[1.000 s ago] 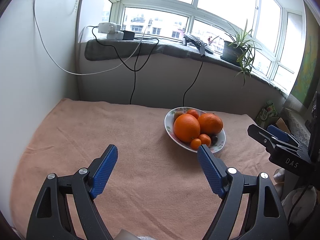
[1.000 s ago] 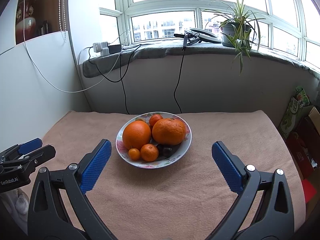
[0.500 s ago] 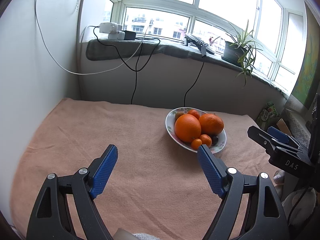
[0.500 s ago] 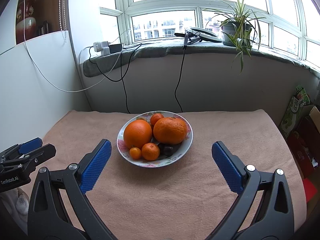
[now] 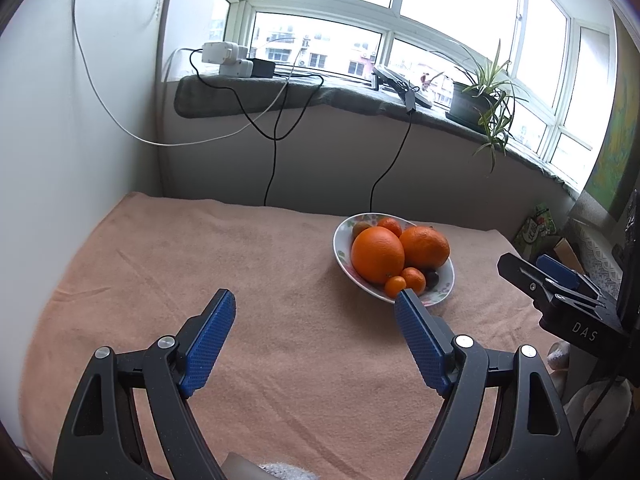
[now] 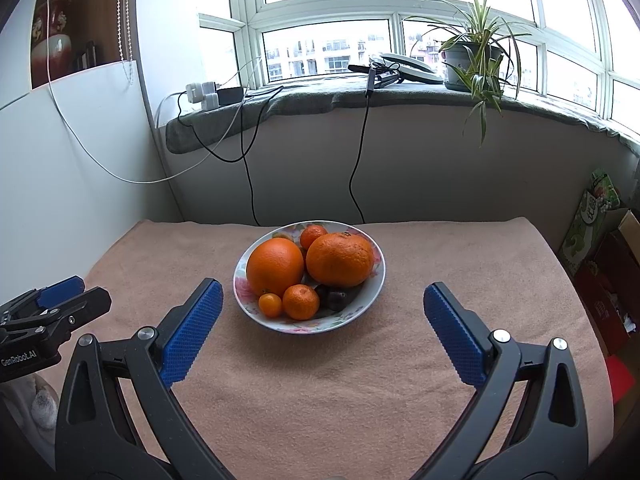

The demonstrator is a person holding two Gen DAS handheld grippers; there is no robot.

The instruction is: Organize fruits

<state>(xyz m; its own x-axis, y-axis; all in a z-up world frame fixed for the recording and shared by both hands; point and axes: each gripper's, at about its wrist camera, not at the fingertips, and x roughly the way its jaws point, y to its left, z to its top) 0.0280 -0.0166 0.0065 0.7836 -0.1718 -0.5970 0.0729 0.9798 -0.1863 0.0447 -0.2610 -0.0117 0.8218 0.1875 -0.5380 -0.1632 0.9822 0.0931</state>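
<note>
A floral plate [image 6: 368, 296] stands on the peach cloth, holding two big oranges [image 6: 275, 266] [image 6: 340, 259], small mandarins [image 6: 301, 301], a tiny kumquat [image 6: 270, 305] and dark fruit [image 6: 337, 299]. The plate also shows in the left wrist view [image 5: 442, 286], right of centre. My right gripper [image 6: 323, 300] is open and empty, jaws straddling the plate's near side from above. My left gripper [image 5: 316, 312] is open and empty over bare cloth, left of the plate. Each gripper appears at the edge of the other's view [image 5: 556, 280] [image 6: 56, 300].
The table, covered by the peach cloth [image 6: 320, 380], meets a white wall at the left and a grey sill at the back. Cables [image 6: 248, 172] hang from the sill to the table's back edge. A potted plant [image 6: 472, 60] stands on the sill. Boxes [image 6: 608, 264] sit beyond the right edge.
Both grippers have drifted slightly; the plate sits a little higher in both views than before. Both stay open and empty.
</note>
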